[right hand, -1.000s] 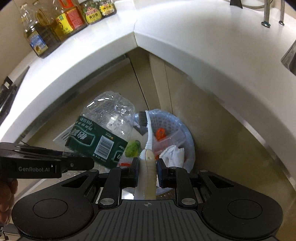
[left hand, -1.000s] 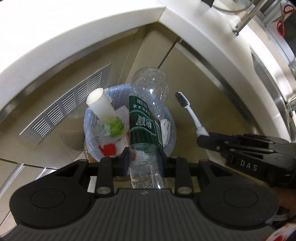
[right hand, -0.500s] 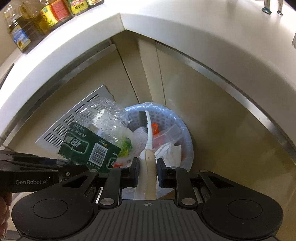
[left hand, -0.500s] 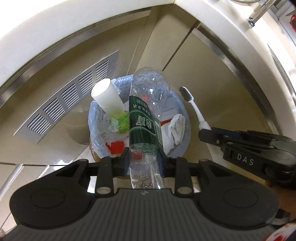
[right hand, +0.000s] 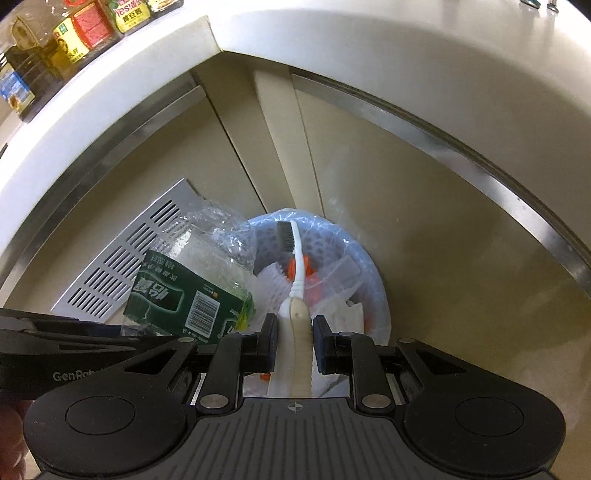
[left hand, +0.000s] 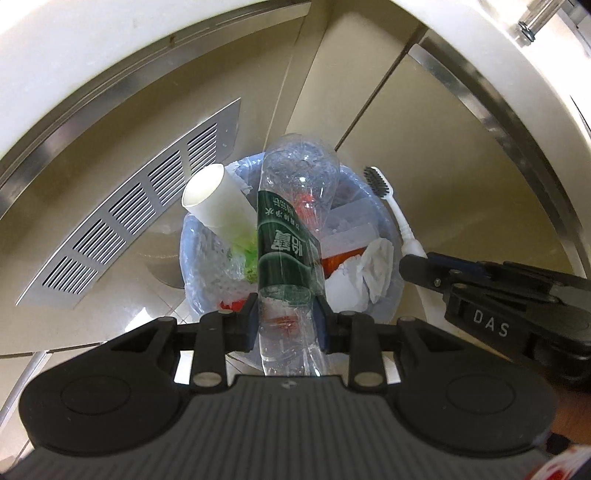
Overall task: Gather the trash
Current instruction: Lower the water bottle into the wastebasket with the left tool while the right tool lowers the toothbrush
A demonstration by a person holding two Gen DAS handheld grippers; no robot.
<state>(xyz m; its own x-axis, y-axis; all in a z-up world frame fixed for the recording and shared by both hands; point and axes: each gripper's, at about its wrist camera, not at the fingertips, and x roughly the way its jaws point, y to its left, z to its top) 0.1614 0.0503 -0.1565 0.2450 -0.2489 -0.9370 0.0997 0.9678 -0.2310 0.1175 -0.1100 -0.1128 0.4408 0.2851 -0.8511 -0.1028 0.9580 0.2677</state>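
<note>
My left gripper (left hand: pixel 287 319) is shut on a crumpled clear plastic bottle (left hand: pixel 291 236) with a green label, held above a round bin (left hand: pixel 192 258) lined with a pale blue bag. My right gripper (right hand: pixel 294 341) is shut on a white toothbrush (right hand: pixel 297 266) with dark bristles, also over the bin (right hand: pixel 373 280). The bottle (right hand: pixel 195 280) shows at the left of the right wrist view. The toothbrush (left hand: pixel 391 206) and right gripper (left hand: pixel 413 264) show at the right of the left wrist view. The bin holds a white tube (left hand: pixel 218 201), crumpled tissue (left hand: pixel 369 269), and red and green scraps.
The bin stands on the floor in the inner corner of beige cabinets under a white countertop (right hand: pixel 332 40). A metal vent grille (left hand: pixel 133 229) is set in the cabinet at the left. Bottles and jars (right hand: pixel 85 33) stand on the counter.
Both grippers have moved down and closer to the bin with their loads. The bin looks larger and the countertop has slid toward the top of both views.
</note>
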